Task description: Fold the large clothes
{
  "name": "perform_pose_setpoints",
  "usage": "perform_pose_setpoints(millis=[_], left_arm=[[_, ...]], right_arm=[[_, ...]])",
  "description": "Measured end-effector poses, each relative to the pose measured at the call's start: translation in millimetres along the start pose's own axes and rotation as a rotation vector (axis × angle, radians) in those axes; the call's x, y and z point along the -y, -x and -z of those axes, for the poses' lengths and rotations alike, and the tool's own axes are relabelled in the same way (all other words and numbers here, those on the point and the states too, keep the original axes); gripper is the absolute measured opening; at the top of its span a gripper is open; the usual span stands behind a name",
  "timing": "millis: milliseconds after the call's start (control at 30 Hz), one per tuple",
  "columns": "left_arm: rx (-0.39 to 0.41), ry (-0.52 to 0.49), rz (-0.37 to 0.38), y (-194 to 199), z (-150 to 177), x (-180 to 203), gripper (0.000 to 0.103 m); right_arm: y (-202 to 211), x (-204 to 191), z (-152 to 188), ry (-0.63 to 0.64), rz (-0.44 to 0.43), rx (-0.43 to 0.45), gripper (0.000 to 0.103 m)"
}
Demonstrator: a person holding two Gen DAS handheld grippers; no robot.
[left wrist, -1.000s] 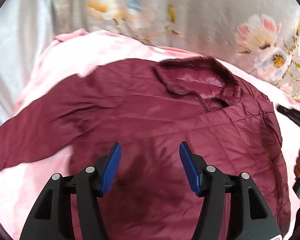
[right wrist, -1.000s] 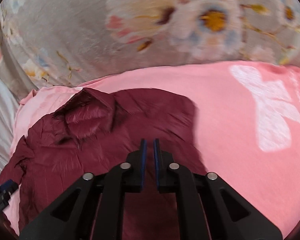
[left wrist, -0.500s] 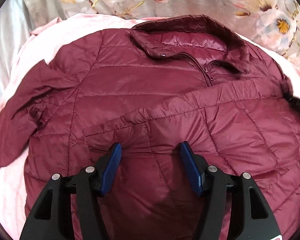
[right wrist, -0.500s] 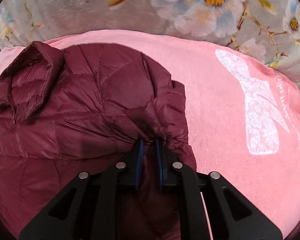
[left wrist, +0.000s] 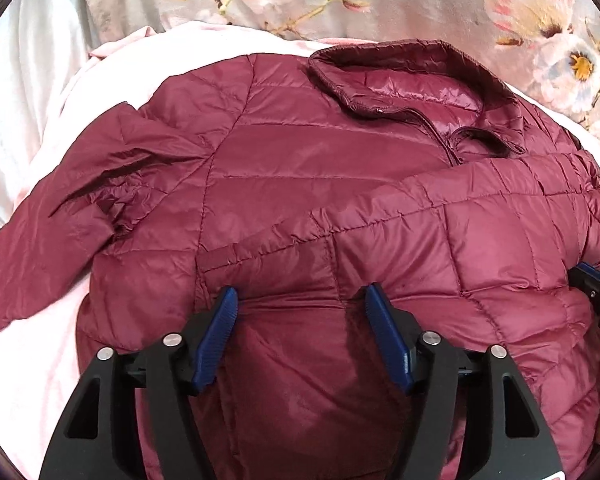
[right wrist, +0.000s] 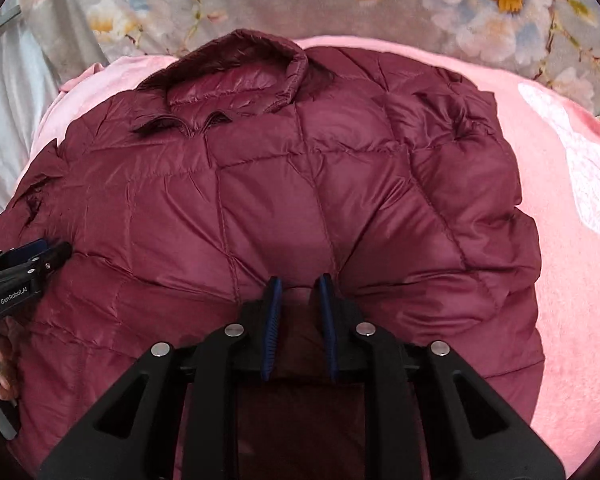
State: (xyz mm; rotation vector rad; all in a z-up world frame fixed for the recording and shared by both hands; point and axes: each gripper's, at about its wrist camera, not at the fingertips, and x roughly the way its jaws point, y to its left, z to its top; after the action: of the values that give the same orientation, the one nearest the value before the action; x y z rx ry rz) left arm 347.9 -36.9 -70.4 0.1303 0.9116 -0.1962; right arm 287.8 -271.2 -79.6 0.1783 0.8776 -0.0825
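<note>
A maroon quilted puffer jacket [left wrist: 300,184] lies front up on a pink blanket [left wrist: 40,360], collar at the far end. Its right sleeve is folded across the chest; the left sleeve [left wrist: 40,248] lies spread out to the left. My left gripper [left wrist: 300,300] is open and empty just above the lower front. My right gripper [right wrist: 298,284] hovers over the jacket [right wrist: 300,200] with its jaws narrowly apart, pads pressing into puffy fabric; nothing is clamped. Each gripper shows at the edge of the other's view, the right one [left wrist: 596,288] and the left one [right wrist: 32,256].
A floral grey bedspread [right wrist: 180,8] lies beyond the blanket [right wrist: 572,280]. White sheet [left wrist: 20,100] is at the far left. Bare pink blanket with a white print [right wrist: 580,168] spreads to the right of the jacket.
The right gripper carried the right sleeve over the chest, then opened a little and let it go. Both grippers drew closer to the jacket. The left gripper stayed open.
</note>
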Motion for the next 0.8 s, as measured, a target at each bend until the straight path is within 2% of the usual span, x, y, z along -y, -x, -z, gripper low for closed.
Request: perform_pose_setpoints(millis=[100, 167, 267, 333, 367, 433, 533, 667, 800], left_arm=[[0.034, 0.005, -0.011, -1, 4, 1, 0.07], [0.04, 0.006, -0.015, -1, 5, 2, 0.072], [0.04, 0.017, -0.011, -2, 5, 0, 0.076], [0.04, 0.025, -0.013, -2, 5, -1, 0.079], [0.036, 0.034, -0.017, -2, 6, -2, 0.084], [0.03, 0.055, 0.002, -3, 6, -7, 0.086], [0.032, 0.067, 0.019, -2, 7, -9, 0.086], [0.03, 0.071, 0.024, 1, 7, -10, 0.086], [0.012, 0.114, 0.051, 25, 14, -31, 0.086]], right_arm=[[6, 2, 0, -0.054, -0.003, -0.01, 0.019], [22, -8, -3, -0.086, -0.063, 0.004, 0.021], [36, -44, -4, -0.011, -0.114, 0.024, 0.021], [27, -65, 0, 0.031, -0.131, -0.008, 0.021], [21, -72, 4, 0.046, -0.123, -0.025, 0.021], [5, -79, 16, 0.078, -0.082, -0.047, 0.021], [5, -79, 22, 0.092, -0.066, -0.009, 0.021], [6, -89, 27, 0.146, 0.002, 0.017, 0.021], [11, -89, 27, 0.145, 0.024, 0.027, 0.024]])
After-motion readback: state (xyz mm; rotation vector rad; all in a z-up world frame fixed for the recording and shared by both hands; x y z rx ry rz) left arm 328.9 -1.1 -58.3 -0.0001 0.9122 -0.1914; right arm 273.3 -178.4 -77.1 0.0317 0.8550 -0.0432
